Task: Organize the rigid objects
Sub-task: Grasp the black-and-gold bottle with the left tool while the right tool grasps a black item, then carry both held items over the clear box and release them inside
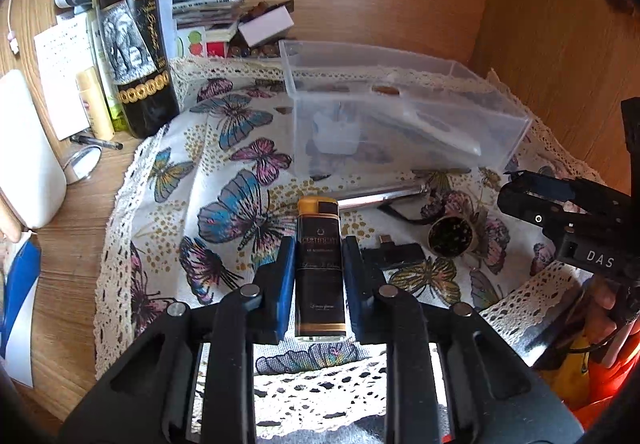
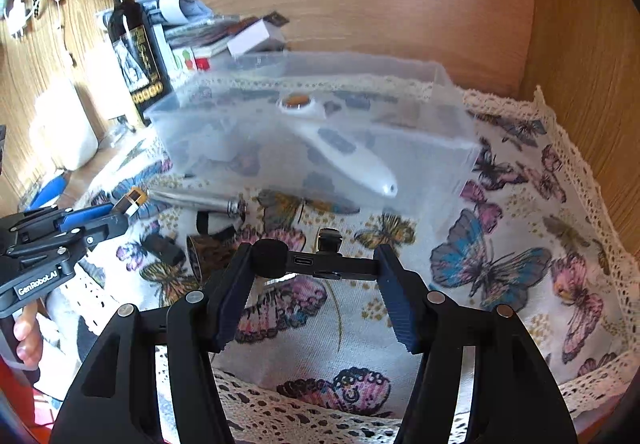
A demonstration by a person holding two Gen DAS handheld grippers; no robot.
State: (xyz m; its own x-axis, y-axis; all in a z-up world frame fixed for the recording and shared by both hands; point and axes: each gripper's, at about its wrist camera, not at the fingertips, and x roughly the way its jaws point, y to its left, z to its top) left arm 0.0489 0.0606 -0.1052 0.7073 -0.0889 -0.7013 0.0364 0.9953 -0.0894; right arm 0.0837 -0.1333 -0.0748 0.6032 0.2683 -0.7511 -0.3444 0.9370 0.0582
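My left gripper [image 1: 318, 248] is shut on a black and gold lighter [image 1: 320, 264], held just above the butterfly cloth [image 1: 224, 171]; the lighter's tip also shows in the right wrist view [image 2: 132, 200]. My right gripper [image 2: 316, 256] is shut on a small black clip-on microphone [image 2: 316, 262] with a foam head, held crosswise between the pads. A clear plastic bin [image 1: 400, 111] stands beyond both grippers; in the right wrist view the bin [image 2: 312, 123] holds a white remote [image 2: 340, 143].
On the cloth lie a silver metal tube [image 1: 384, 196], a round gold-rimmed tin [image 1: 452, 236] and a black USB adapter [image 1: 394, 252]. A dark wine bottle [image 1: 134, 43], papers, a lip balm [image 1: 94, 103] and a small mirror [image 1: 82, 165] stand at the left. Wooden walls close the back and right.
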